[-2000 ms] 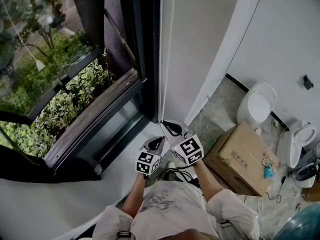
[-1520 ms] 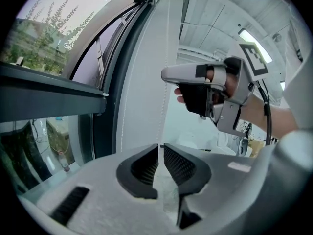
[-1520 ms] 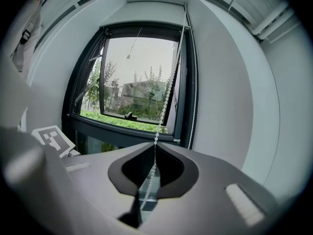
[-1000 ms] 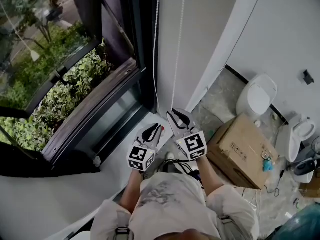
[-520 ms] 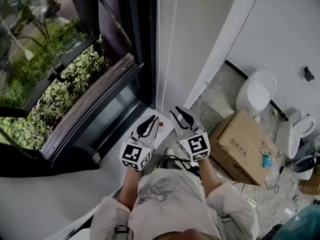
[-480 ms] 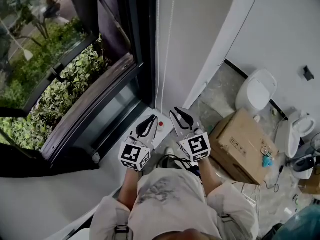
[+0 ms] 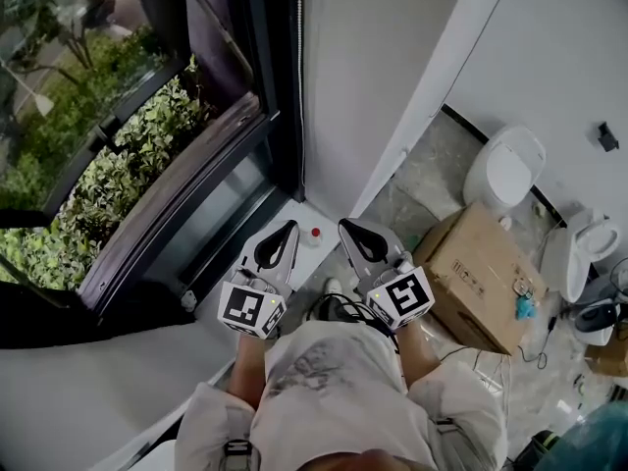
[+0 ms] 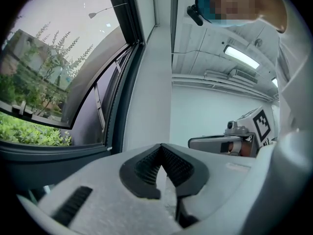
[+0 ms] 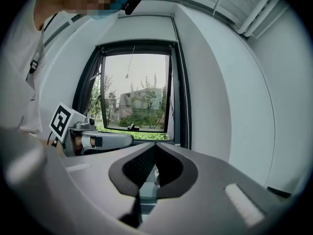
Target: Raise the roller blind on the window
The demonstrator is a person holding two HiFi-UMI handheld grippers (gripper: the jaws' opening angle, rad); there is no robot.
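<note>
Seemingly the job is done: at ten o'clock the window (image 7: pixel 147 116) shows bare glass, the roller blind out of sight above. Left gripper (image 7: pixel 285 230) and right gripper (image 7: pixel 346 229) hang low near six o'clock, fingers (image 8: pixel 146 168) together and empty, clear of the bead chain (image 9: pixel 187 116).

The left tongs (image 8: pixel 161 151), jaws pressed together and empty, point toward the dark window frame (image 8: pixel 122 58); the right tongs (image 8: pixel 195 142) sit alongside.

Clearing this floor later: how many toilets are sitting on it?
2. One toilet stands beyond the cardboard box; the other toilet is near the head view's right edge. More may be hidden.
</note>
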